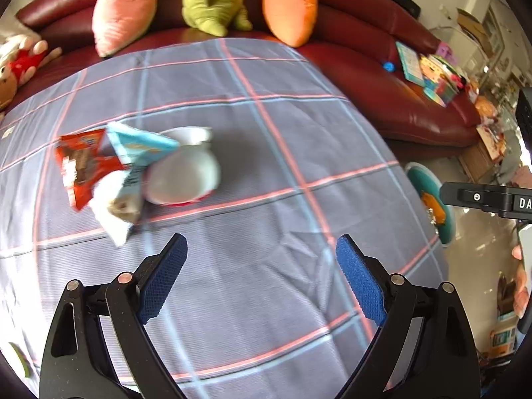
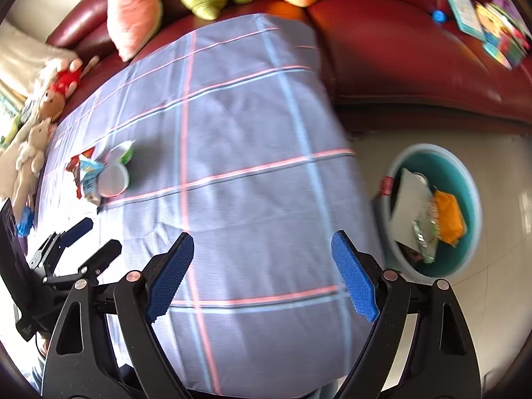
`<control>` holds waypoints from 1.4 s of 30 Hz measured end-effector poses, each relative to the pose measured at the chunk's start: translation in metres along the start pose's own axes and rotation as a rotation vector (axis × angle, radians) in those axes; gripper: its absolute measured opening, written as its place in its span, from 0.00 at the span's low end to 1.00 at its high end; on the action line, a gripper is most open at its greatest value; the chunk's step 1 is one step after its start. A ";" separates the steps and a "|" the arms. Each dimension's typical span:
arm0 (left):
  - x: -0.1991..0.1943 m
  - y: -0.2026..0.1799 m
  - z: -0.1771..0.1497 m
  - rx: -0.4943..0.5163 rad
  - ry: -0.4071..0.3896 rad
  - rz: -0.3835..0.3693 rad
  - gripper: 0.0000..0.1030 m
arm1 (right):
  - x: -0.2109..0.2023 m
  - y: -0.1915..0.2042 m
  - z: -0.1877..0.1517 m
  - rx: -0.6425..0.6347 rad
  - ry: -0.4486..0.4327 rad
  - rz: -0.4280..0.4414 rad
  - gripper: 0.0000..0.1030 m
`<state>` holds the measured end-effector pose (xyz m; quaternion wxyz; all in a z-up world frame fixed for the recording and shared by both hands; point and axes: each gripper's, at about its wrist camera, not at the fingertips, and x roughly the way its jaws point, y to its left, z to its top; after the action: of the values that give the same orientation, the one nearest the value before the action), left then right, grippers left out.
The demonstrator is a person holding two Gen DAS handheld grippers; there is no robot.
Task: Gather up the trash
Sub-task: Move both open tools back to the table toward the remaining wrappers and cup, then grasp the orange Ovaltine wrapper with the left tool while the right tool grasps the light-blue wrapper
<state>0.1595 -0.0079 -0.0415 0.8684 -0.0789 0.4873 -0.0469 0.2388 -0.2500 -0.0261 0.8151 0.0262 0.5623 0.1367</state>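
A small heap of trash lies on the plaid cloth: a red wrapper (image 1: 83, 163), a light blue packet (image 1: 139, 146) and a white cup (image 1: 183, 179) on its side. My left gripper (image 1: 262, 259) hangs open over bare cloth, with the heap ahead and to its left. My right gripper (image 2: 262, 259) is open too and holds nothing, above the cloth near its right edge. In the right wrist view the heap (image 2: 99, 173) sits far left, beyond the left gripper (image 2: 101, 232). A teal bin (image 2: 465, 179) stands on the floor to the right, with paper and wrappers inside.
The plaid-covered table (image 1: 266, 166) stands in front of a dark red sofa (image 1: 382, 76) that carries plush toys and cushions (image 1: 289, 6) and books (image 1: 429, 69). The bin's rim (image 1: 429, 199) shows past the table's right edge. Pale tiled floor (image 2: 415, 126) lies around the bin.
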 end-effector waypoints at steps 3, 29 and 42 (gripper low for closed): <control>-0.009 0.037 -0.004 -0.044 -0.013 0.032 0.89 | 0.006 0.030 0.005 -0.048 0.012 0.003 0.79; -0.014 0.219 -0.021 -0.349 -0.025 0.119 0.89 | 0.108 0.252 0.072 -0.332 0.137 0.123 0.62; -0.011 0.218 -0.016 -0.344 -0.027 0.109 0.89 | 0.118 0.253 0.070 -0.363 0.138 0.145 0.06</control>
<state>0.1412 0.2066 -0.0799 0.8498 -0.2004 0.4799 0.0855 0.2940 0.0309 -0.0583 0.7542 -0.0901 0.5795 0.2953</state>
